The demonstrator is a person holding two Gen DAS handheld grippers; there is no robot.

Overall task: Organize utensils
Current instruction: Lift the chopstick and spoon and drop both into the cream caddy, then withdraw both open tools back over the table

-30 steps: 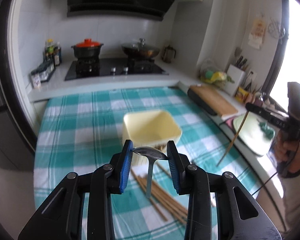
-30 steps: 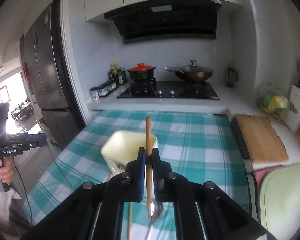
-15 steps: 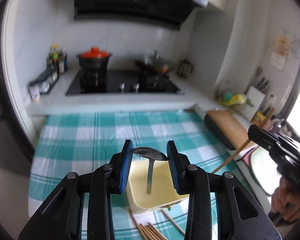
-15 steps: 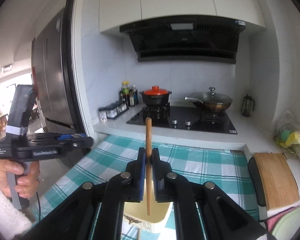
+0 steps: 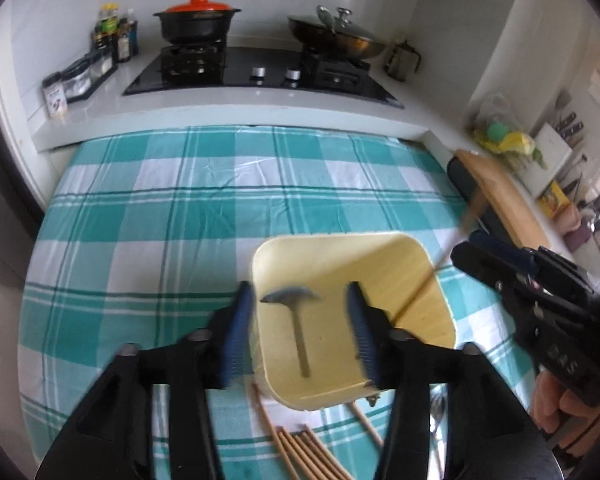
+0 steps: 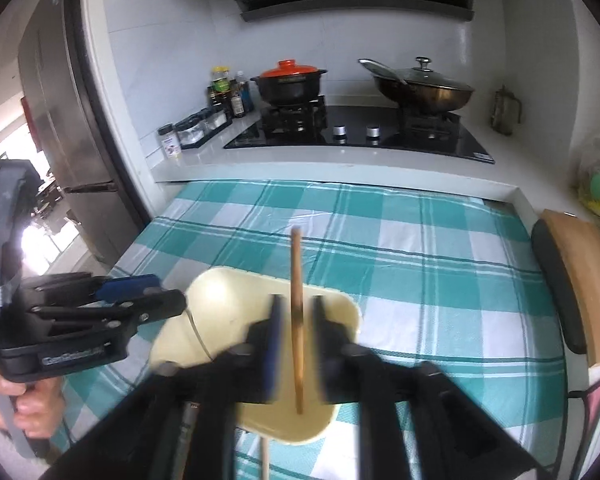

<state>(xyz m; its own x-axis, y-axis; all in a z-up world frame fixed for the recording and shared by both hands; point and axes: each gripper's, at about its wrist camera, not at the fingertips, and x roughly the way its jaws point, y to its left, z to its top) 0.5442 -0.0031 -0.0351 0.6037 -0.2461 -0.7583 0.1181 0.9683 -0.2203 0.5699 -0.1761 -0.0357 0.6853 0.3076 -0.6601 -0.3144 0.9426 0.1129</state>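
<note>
A pale yellow square holder stands on the checked cloth, also seen in the right wrist view. My left gripper is open directly above it. A metal spoon is loose between the jaws, its handle down in the holder. My right gripper is open over the holder's right side. A wooden chopstick stands free between its jaws, its tip in the holder. In the left wrist view the chopstick slants into the holder from the right.
Several wooden chopsticks lie on the cloth in front of the holder. A stove with a black pot and a wok lies behind the table. A wooden cutting board lies on the right counter.
Both grippers have opened. The spoon and the chopstick have come loose and are dropping into the holder. Both grippers have tilted down over the holder.
</note>
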